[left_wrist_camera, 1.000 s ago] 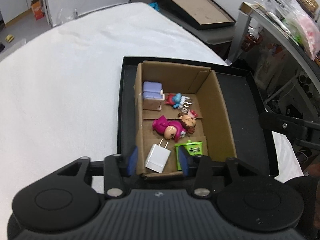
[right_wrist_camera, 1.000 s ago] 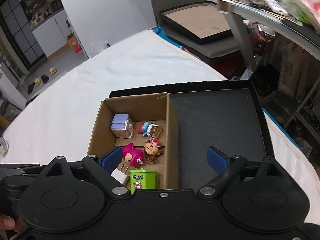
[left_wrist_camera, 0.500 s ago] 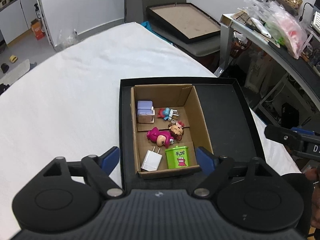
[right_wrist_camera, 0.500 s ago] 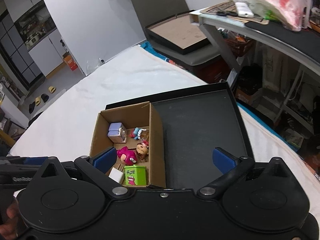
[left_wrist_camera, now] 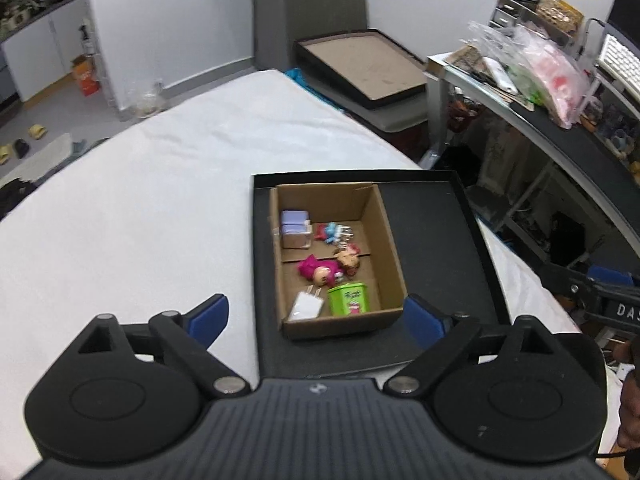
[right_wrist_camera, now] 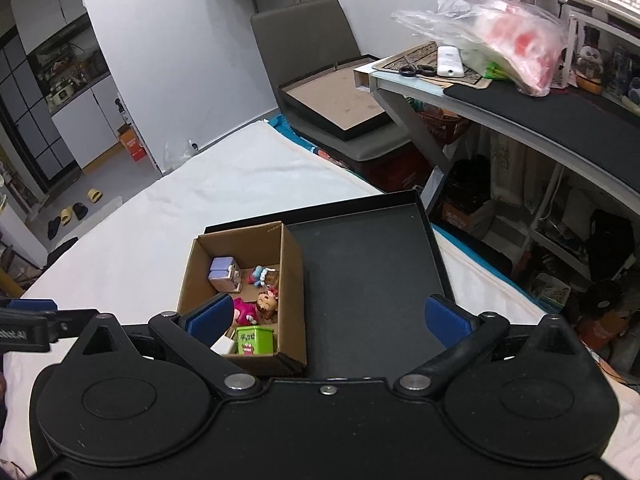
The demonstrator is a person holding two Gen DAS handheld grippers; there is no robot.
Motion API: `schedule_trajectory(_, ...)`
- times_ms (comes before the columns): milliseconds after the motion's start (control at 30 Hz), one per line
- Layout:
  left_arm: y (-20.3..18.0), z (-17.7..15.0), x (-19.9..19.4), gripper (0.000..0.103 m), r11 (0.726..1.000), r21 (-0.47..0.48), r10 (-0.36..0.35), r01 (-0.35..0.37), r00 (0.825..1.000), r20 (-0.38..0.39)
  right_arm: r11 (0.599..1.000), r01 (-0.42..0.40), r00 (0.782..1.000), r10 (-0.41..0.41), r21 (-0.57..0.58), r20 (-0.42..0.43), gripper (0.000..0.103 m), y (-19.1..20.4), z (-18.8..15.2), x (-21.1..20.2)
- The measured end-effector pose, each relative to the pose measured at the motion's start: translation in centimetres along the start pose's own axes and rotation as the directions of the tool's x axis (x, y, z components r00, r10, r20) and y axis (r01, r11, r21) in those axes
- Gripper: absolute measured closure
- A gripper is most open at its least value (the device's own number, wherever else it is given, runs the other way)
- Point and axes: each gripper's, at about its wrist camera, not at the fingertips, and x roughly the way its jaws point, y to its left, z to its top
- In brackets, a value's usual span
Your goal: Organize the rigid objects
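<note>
Both grippers have pulled up and back from the cardboard box (left_wrist_camera: 338, 264), which looked larger and closer a second ago and now sits smaller, well below them. The left gripper (left_wrist_camera: 316, 316) has just been opening: its blue pads (left_wrist_camera: 208, 316) were narrow over the near end of the box, and now they stand wide apart with nothing between them but the view down to the box. The right gripper (right_wrist_camera: 328, 318) is spread just as wide and holds nothing either.

The box rests in the left part of a shallow black tray (left_wrist_camera: 432, 248) on the white bed (left_wrist_camera: 132, 220). Inside it lie the small things: a lilac cube (left_wrist_camera: 295, 234) and a blue figure (left_wrist_camera: 332, 233) at the far end, a pink doll (left_wrist_camera: 318, 273) and a brown-haired doll (left_wrist_camera: 347, 261) in the middle, and a white charger (left_wrist_camera: 306, 305) beside a green tub (left_wrist_camera: 349, 299) at the near end.

The bed around the tray shows nothing loose, so the sorting looks finished — the retreat with empty jaws reads as the close of the job, not a reach for another piece.
</note>
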Motion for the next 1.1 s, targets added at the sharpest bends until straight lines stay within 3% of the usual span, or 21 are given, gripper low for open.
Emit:
schedule_trajectory(433, 0.4, -1.9, -3.6, 0.009, 0.999, -0.034, -0.034, 0.035, 0.998, 0.044, 0.999, 0.040, 0.999, -0.039, 0.030, -0.022, 0.000, 0.0, -2.4, -3.3)
schedule_trajectory(800, 0.3, -3.9, -5.3, 0.009, 1.000, -0.008, -0.001, 0.002, 0.997, 0.080, 0.997, 0.065, 0.998, -0.066, 0.043, 0.019, 0.000, 1.5, -2.7, -6.4)
schedule_trajectory(1100, 0.6, -4.7, -5.7, 0.009, 1.000, -0.024, -0.001, 0.003, 0.998, 0.066, 0.996, 0.058, 0.998, -0.057, 0.070, -0.015, 0.000, 2.8, -4.2, -7.3)
